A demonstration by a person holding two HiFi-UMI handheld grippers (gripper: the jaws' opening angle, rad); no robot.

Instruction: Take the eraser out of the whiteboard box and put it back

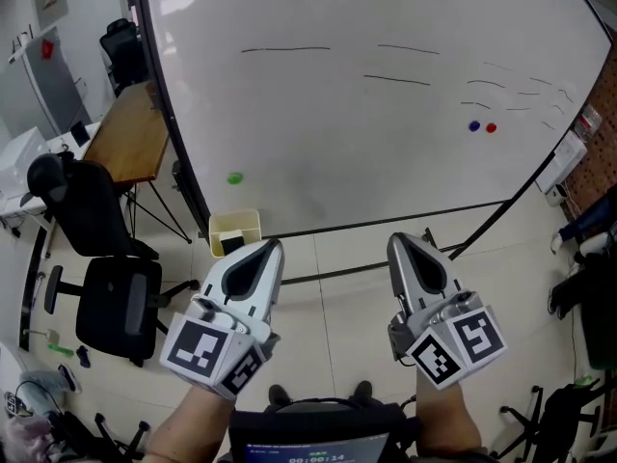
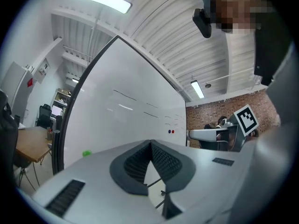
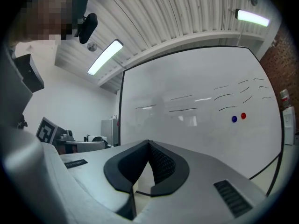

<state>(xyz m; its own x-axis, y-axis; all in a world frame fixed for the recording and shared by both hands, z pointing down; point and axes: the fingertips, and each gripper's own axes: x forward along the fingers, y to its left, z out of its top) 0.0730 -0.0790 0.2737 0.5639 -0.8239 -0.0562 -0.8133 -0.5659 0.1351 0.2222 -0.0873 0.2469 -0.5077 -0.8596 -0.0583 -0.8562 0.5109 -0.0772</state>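
A pale yellow whiteboard box (image 1: 235,226) hangs at the lower left corner of the big whiteboard (image 1: 366,133). A dark shape (image 1: 231,246) shows inside it, too small to tell as the eraser. My left gripper (image 1: 273,247) points level at the board, its tip just right of and below the box. It is shut with nothing between its fingers, as the left gripper view (image 2: 150,143) shows. My right gripper (image 1: 399,240) is held beside it further right, also shut and empty (image 3: 148,143). Neither touches the board or the box.
The board carries thin black lines, a green magnet (image 1: 234,177), and a blue (image 1: 473,125) and a red magnet (image 1: 491,127). A black office chair (image 1: 106,287) and a wooden desk (image 1: 130,135) stand at the left. Pale floor tiles lie below the board.
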